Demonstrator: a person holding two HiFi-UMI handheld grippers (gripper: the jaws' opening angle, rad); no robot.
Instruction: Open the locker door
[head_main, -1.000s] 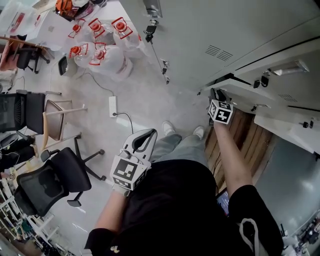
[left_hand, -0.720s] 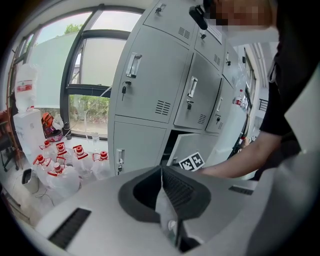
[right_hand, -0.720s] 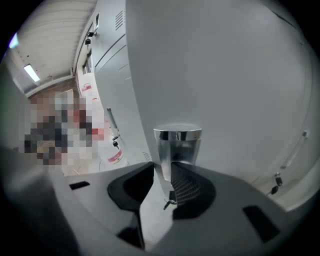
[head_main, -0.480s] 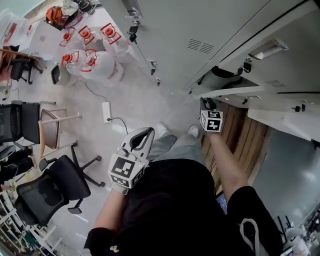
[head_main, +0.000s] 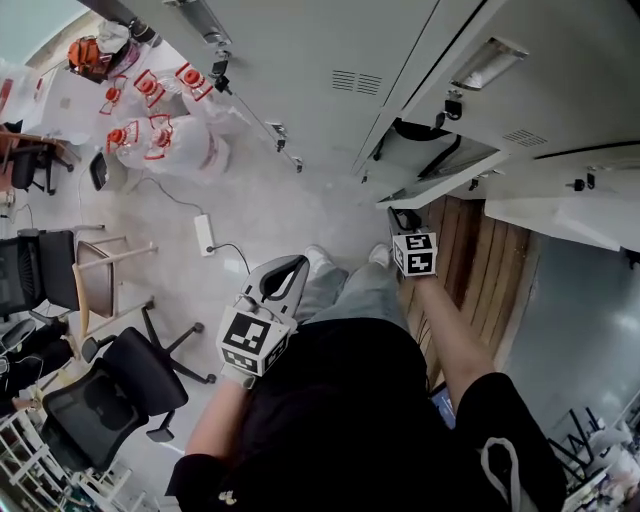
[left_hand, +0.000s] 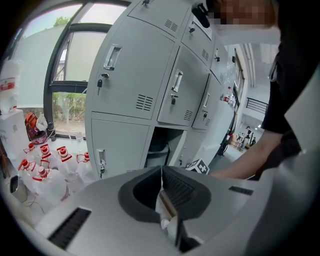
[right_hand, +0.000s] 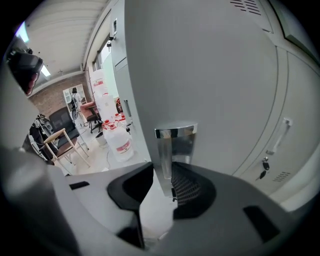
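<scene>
In the right gripper view a chrome handle (right_hand: 172, 145) on the grey locker door (right_hand: 200, 65) stands between the jaws of my right gripper (right_hand: 165, 187), which is shut on it. Those jaws have just been opening slightly, with the handle still between them. From the head view the right gripper (head_main: 404, 221) is at the free edge of the door (head_main: 440, 190), which stands swung out from the open compartment (head_main: 420, 150). My left gripper (head_main: 285, 280) hangs by the person's waist, shut on nothing. The left gripper view shows its pads (left_hand: 162, 200) together and the open compartment (left_hand: 160, 145) ahead.
Closed lockers (head_main: 300, 60) fill the wall on both sides. Several water jugs (head_main: 150, 130) stand at the left. Office chairs (head_main: 110, 390), a wooden chair (head_main: 100, 270) and a power strip (head_main: 205, 235) lie on the floor. A wooden panel (head_main: 490, 270) is under the open door.
The locker door has swung further out from the compartment. My right gripper has come toward the person with the handle. The left gripper has stayed by the waist.
</scene>
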